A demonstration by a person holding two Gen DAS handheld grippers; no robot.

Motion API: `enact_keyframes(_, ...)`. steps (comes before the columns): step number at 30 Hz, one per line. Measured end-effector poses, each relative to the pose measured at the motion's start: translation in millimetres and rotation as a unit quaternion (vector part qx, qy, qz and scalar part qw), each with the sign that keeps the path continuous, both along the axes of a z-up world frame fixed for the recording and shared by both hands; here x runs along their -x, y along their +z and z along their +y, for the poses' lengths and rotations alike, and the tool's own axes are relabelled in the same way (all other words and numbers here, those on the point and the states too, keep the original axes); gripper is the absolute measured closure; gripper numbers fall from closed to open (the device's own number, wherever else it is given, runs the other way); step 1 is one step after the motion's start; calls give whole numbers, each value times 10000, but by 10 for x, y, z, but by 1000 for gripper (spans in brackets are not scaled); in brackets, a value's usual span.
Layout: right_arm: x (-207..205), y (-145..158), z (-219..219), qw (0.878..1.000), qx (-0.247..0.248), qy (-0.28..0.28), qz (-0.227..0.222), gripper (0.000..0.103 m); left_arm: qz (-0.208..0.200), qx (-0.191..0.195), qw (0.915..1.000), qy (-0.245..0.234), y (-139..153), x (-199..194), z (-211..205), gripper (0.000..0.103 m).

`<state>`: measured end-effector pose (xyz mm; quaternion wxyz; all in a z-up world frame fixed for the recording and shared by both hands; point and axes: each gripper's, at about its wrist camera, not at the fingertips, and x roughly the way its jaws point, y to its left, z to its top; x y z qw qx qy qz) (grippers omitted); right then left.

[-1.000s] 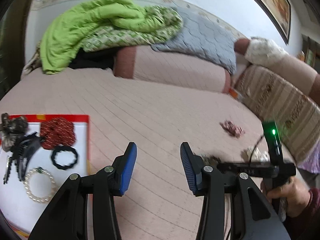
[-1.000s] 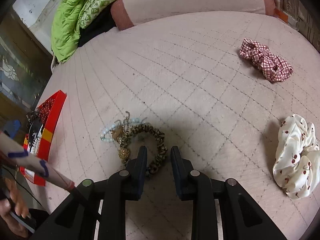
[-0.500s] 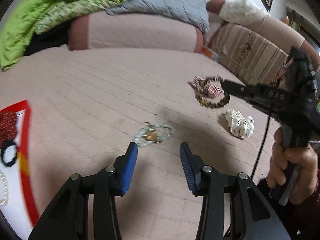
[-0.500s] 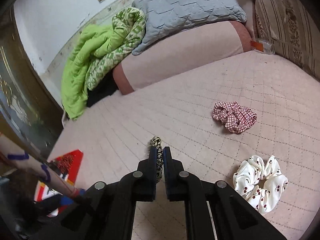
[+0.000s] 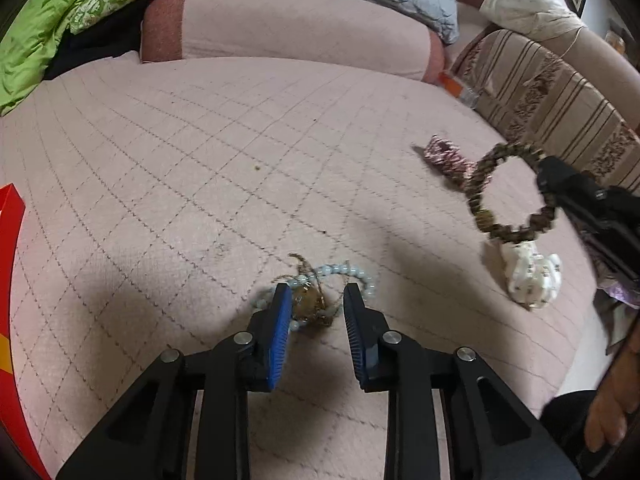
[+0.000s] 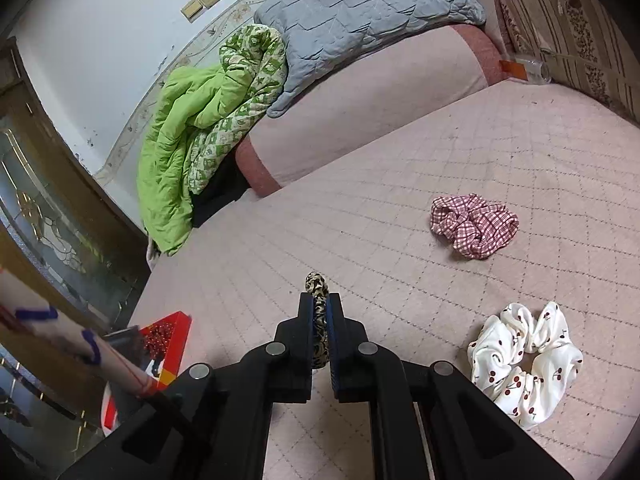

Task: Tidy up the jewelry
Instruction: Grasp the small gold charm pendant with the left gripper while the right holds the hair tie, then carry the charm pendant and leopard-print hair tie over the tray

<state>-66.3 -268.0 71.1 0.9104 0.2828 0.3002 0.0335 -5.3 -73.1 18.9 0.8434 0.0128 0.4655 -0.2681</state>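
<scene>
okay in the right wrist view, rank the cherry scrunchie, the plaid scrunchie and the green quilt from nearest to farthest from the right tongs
Measured from the right tongs, which are shut on the leopard hair tie:
1. Cherry scrunchie: on the bed, low to the right.
2. Plaid scrunchie: further up the bed, right of centre.
3. Green quilt: piled at the far left end, by the wall.

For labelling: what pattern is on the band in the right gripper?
Leopard print, tan and black, on the band; clearest in the right wrist view.
</scene>
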Motion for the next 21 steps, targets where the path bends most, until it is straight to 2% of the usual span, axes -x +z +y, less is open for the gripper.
enact_keyframes(5,-5,-12,3,9999,-81,63,11,96,-40,1,10000,42,-50,-14,10,77)
enact_keyframes(6,-10,-17,3,9999,-83,71,18,96,-53,-3,9999,88,-66,-21,24,81)
enact_keyframes(7,-14,-19,5,9999,-94,72,20,96,-68,-21,9999,143,-82,-33,33,91)
enact_keyframes(11,-11,-18,19,9999,-72,79,12,96,-180,199,9995,185,-27,1,78,91)
enact_keyframes(18,-4,6,61,9999,20,130,-48,96,-794,571,9951,173,478,152,241,91)
enact_keyframes(21,7,38,126,9996,142,215,-128,96,-1120,512,9918,342,656,215,362,91)
